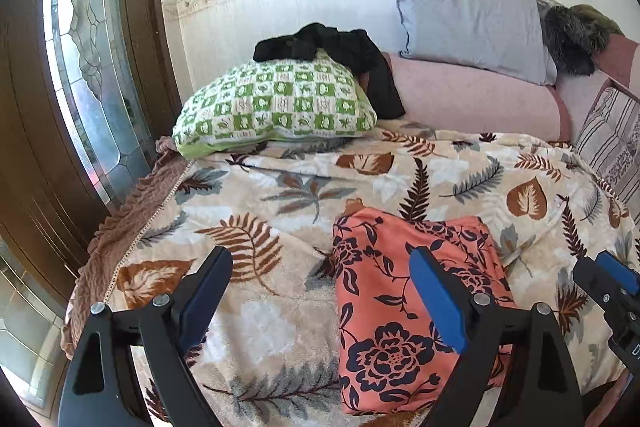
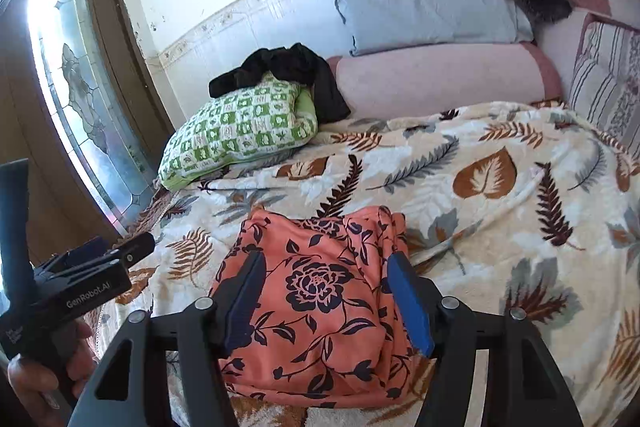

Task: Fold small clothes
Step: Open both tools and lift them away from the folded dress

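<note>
An orange garment with dark blue flowers (image 1: 388,311) lies folded into a compact rectangle on the leaf-patterned blanket (image 1: 280,187). It also shows in the right wrist view (image 2: 320,307). My left gripper (image 1: 322,279) is open and empty, hovering over the garment's left edge. My right gripper (image 2: 328,281) is open and empty, its jaws spread on either side of the folded garment just above it. The right gripper's tip shows in the left wrist view (image 1: 608,279), and the left gripper shows in the right wrist view (image 2: 100,263).
A green checked pillow (image 1: 276,107) with a black garment (image 1: 332,55) draped over it lies at the back left. A grey pillow (image 1: 472,23), pink bolster (image 1: 480,99) and striped cushion (image 1: 612,139) line the back. A glass door (image 1: 80,67) stands left.
</note>
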`<state>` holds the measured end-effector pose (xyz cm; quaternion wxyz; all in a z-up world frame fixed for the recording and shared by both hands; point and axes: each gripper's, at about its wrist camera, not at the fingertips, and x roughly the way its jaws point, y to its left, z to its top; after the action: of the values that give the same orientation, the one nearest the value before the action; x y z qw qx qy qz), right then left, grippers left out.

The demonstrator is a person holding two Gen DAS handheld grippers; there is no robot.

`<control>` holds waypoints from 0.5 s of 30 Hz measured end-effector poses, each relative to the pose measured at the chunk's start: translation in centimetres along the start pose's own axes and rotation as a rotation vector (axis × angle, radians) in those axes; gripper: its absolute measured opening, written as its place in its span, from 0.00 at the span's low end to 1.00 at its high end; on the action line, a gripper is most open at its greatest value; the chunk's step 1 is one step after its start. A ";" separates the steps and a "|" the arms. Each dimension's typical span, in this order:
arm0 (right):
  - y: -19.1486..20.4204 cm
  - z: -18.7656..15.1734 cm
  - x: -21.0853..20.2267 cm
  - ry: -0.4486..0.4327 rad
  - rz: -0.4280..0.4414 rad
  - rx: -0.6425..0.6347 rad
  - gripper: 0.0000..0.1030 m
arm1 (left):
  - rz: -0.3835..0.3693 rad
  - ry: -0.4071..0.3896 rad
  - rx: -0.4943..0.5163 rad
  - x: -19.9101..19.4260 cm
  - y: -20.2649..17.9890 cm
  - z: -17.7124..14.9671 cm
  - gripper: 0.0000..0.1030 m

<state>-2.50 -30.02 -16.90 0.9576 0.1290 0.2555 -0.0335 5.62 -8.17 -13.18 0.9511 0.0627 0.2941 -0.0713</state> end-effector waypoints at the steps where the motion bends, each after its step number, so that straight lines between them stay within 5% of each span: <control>1: 0.3 0.3 -0.9 -0.016 -0.006 -0.011 0.65 | 0.005 -0.018 0.002 -0.9 0.1 0.3 0.89; 15: 4.3 2.8 -10.3 -0.090 -0.033 -0.091 0.69 | -0.004 -0.176 -0.033 -11.4 2.6 3.8 0.98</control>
<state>-9.47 -26.59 -8.43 0.9723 0.0796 0.2154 -0.0435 -1.20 -5.06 -3.38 0.9740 0.0399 0.2104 -0.0738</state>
